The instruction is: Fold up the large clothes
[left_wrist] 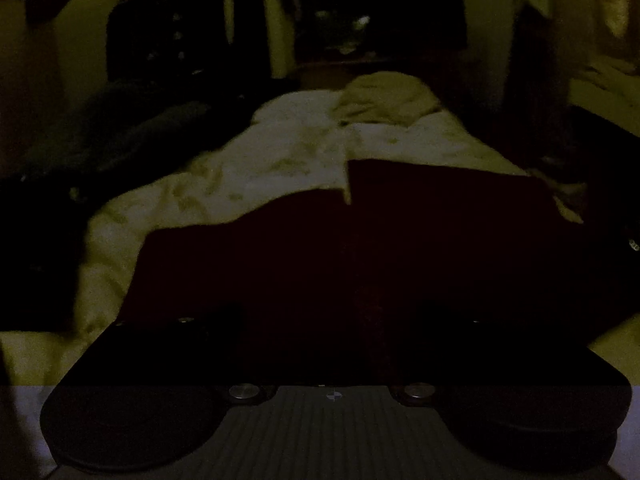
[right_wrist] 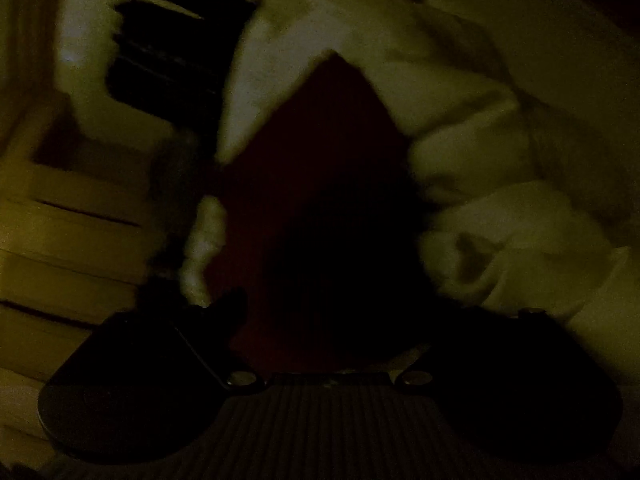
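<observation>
The left gripper (left_wrist: 332,312) has its fingers set well apart with nothing seen pinched, though the dark hides the tips. Just ahead of it a dark red garment (left_wrist: 400,240) lies flat on a pale bedspread (left_wrist: 280,140), a crumpled tan cloth (left_wrist: 384,96) beyond. The right gripper (right_wrist: 340,312) stands wide, and the garment (right_wrist: 320,140) reaches between its fingers; whether it touches them cannot be told.

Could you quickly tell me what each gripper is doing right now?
Left gripper: open, over the dark red garment, gripping nothing.
Right gripper: open, holding nothing.
</observation>
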`<state>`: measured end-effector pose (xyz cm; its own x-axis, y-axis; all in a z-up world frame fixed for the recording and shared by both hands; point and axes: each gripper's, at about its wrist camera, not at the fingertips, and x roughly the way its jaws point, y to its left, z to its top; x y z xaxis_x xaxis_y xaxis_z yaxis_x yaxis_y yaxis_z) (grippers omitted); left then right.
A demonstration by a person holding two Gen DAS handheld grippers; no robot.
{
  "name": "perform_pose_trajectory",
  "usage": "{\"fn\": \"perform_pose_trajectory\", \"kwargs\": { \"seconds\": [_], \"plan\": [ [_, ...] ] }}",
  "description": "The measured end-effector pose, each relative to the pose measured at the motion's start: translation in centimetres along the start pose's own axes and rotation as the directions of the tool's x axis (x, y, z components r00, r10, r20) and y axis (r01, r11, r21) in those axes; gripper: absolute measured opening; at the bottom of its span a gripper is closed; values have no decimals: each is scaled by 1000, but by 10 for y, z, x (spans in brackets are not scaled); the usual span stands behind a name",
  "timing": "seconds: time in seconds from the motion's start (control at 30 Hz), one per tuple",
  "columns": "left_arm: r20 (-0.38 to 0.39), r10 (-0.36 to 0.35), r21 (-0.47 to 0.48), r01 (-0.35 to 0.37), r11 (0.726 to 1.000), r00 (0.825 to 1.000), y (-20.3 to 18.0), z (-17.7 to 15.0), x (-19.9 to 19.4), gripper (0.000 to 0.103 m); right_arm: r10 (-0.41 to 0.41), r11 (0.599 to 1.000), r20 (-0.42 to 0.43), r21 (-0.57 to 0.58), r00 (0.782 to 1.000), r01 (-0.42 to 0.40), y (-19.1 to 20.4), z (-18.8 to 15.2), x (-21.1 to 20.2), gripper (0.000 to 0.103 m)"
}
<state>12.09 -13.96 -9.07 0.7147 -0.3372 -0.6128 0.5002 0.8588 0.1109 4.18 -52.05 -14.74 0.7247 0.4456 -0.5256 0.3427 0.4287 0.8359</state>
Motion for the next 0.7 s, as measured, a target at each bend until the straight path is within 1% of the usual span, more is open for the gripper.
{"fn": "perform_pose_trajectory", "kwargs": {
  "seconds": [0.03,0.07,0.13,0.17,0.27,0.33,0.37,0.4,0.47,0.57,0.6,0.7],
  "plan": [
    [-21,15,3,-15,1000,1000,-3,0,9,103,4,1000,0,-15,1000,-4,3,1,3,90],
    [-59,38,17,-37,999,998,-7,-1,23,103,14,1000,5,-26,1000,-14,5,1,4,90],
    [-148,86,72,-76,995,985,-18,-12,50,103,50,999,38,-15,998,-49,4,2,3,89],
    [-159,95,86,-82,993,983,-23,-20,59,103,68,998,50,-5,996,-67,2,2,2,88],
    [-113,128,132,-113,985,985,-33,-34,60,103,114,992,75,42,991,-118,-8,5,2,82],
    [-113,130,137,-114,984,985,-33,-35,62,103,127,990,88,51,988,-131,-11,8,5,78],
    [-122,125,125,-110,986,985,-30,-34,63,103,119,992,89,36,989,-123,-10,9,8,74],
    [-128,121,111,-107,988,984,-27,-33,64,103,111,994,89,12,990,-112,-7,8,8,73],
    [-131,112,97,-100,990,985,-25,-33,64,103,98,994,89,-61,991,-93,4,5,9,67],
    [-127,112,95,-100,990,986,-28,-34,63,103,83,988,80,-139,993,-71,15,5,12,66],
    [-126,112,95,-100,990,986,-28,-34,62,103,74,988,69,-143,995,-63,16,5,14,66],
    [-127,110,91,-98,991,986,-27,-33,64,103,65,993,41,-102,997,-61,9,9,21,66]
  ]
}}
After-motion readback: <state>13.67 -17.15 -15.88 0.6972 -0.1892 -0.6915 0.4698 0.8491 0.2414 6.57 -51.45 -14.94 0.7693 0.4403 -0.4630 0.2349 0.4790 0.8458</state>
